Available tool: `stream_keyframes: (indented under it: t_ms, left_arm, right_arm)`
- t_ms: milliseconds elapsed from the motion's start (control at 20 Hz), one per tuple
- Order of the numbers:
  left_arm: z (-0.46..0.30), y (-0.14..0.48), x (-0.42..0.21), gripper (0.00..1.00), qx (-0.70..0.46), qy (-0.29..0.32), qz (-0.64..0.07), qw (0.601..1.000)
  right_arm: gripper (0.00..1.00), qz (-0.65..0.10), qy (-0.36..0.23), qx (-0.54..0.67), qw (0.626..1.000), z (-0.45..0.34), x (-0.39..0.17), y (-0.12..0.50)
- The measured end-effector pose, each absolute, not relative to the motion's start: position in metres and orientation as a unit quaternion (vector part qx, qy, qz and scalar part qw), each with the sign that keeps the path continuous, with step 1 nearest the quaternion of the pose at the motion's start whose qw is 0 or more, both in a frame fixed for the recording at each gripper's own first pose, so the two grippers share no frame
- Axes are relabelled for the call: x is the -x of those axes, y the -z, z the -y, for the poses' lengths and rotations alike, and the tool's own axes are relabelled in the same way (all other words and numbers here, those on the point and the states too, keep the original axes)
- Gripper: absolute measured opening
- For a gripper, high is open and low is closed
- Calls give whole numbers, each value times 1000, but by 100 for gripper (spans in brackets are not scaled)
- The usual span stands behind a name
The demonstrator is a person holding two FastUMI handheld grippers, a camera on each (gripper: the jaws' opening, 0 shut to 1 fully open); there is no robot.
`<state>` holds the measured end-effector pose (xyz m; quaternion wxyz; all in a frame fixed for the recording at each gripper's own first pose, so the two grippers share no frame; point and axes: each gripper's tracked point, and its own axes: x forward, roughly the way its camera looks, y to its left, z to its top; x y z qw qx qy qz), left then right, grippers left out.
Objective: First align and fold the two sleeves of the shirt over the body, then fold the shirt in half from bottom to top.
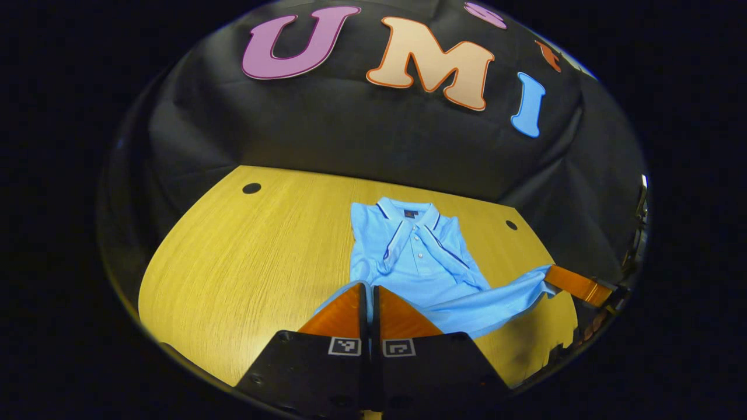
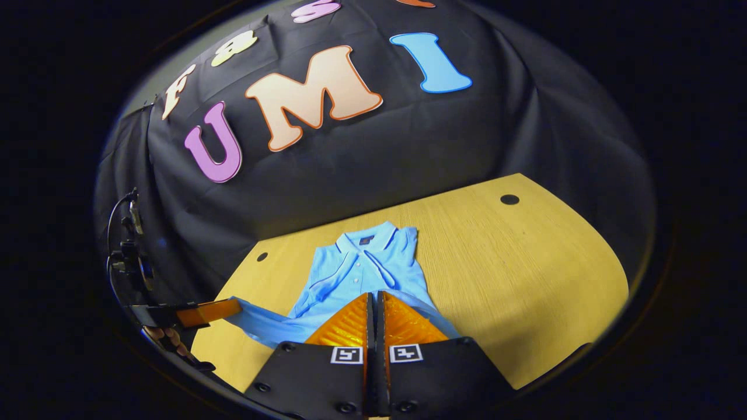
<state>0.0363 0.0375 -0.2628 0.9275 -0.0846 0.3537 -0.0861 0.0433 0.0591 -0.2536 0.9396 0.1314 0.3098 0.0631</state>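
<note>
A light blue polo shirt [image 1: 420, 256] lies face up on the yellow wooden table [image 1: 245, 256], collar at the far end, both sleeves folded across its chest. Its bottom hem is lifted off the table and stretched between the two grippers. In the left gripper view my left gripper [image 1: 371, 287] is shut on one hem corner, and the right gripper [image 1: 551, 275] holds the other corner at the far right. In the right gripper view the shirt [image 2: 362, 268] runs away from my right gripper [image 2: 374, 296], which is shut on the hem. The left gripper [image 2: 233, 304] pinches the hem at the left, with a hand [image 2: 169, 338] behind it.
The table [image 2: 525, 262] has small dark round holes near its far corners [image 1: 251, 188] [image 2: 509, 199]. Bare wood spreads on both sides of the shirt. Black cloth walls close the back. A dark stand with cables [image 2: 125, 256] is at the left edge of the right gripper view.
</note>
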Motion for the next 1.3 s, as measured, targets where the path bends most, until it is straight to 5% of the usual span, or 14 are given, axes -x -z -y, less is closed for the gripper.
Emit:
stream_keyframes:
  t_ms: [750,1100,1150,1250,1300]
  left_arm:
    - [-28,320,-219,0,63,95,-326,938]
    - [-32,369,-235,3,60,81,-348,932]
    - [-33,369,-233,29,54,80,-347,933]
    - [-36,356,-235,79,43,76,-329,940]
    - [-40,345,-234,84,37,70,-315,946]
  right_arm:
    - [2,-286,-4,-124,950,-56,-213,318]
    - [2,-319,27,-104,942,-56,-225,375]
    - [9,-315,21,-103,943,-60,-224,371]
    - [56,-302,12,-94,949,-64,-221,359]
    - [80,-291,11,-82,953,-64,-220,352]
